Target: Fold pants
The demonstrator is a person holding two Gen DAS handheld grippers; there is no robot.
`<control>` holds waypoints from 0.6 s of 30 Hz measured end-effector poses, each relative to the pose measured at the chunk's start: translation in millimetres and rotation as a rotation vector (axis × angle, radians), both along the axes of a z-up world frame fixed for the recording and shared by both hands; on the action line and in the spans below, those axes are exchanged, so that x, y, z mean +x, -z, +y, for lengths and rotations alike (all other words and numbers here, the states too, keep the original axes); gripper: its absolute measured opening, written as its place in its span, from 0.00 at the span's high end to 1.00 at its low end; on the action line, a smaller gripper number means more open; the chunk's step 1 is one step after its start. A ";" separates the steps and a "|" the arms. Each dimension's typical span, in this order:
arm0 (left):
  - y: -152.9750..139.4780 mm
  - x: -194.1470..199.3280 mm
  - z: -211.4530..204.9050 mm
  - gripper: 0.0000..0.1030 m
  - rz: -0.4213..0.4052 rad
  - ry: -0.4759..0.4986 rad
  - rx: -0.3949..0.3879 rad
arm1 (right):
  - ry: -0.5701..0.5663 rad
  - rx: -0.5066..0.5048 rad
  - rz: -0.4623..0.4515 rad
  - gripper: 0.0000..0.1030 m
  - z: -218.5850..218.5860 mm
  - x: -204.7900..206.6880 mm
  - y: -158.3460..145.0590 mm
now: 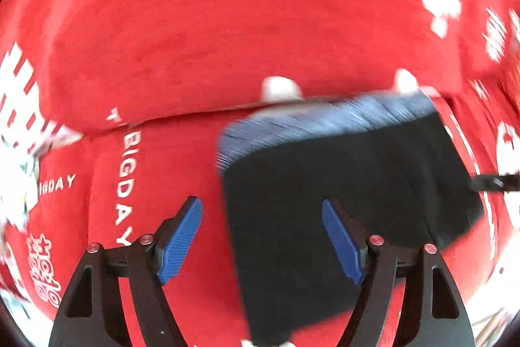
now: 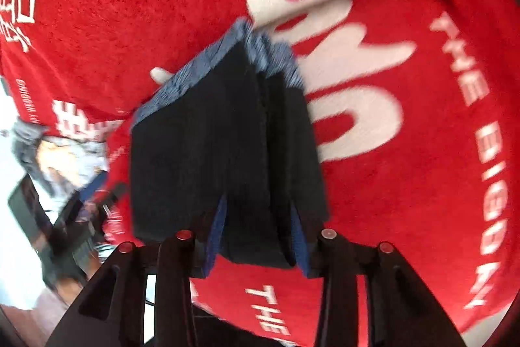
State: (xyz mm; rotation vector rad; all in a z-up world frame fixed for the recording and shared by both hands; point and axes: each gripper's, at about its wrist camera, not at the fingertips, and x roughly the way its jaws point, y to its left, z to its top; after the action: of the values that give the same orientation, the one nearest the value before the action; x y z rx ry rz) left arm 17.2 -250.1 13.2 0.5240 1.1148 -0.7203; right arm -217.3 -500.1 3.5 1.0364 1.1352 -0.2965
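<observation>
While the folded pants (image 1: 341, 191) lie on the red blanket (image 1: 211, 21), left tool (image 1: 261, 236) gapes wide w/ nothing between pads; right tool (image 2: 256, 239) straddles the fold's near edge, grip unclear. Risk: pulling away snags cloth, undoing the fold.

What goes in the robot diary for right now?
pants: folded, on red blanket | left gripper: open, empty | right gripper: around pants' edge
</observation>
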 end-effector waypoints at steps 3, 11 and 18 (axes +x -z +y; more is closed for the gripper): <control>8.8 34.7 0.4 0.25 0.041 -0.095 -0.015 | 0.036 -0.023 -0.050 0.58 -22.9 14.9 -10.7; 66.9 64.3 -9.6 0.21 0.111 -0.219 0.046 | -0.087 -0.166 0.041 0.71 -23.4 99.7 14.0; 51.6 64.7 2.6 0.09 0.089 -0.187 0.050 | -0.108 -0.223 0.077 0.79 -14.2 105.4 12.9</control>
State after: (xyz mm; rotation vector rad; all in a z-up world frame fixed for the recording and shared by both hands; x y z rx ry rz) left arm 82.0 -247.5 -38.4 0.4263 1.2500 -0.5585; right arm -111.9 -514.3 -9.3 0.7704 1.1935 -0.3701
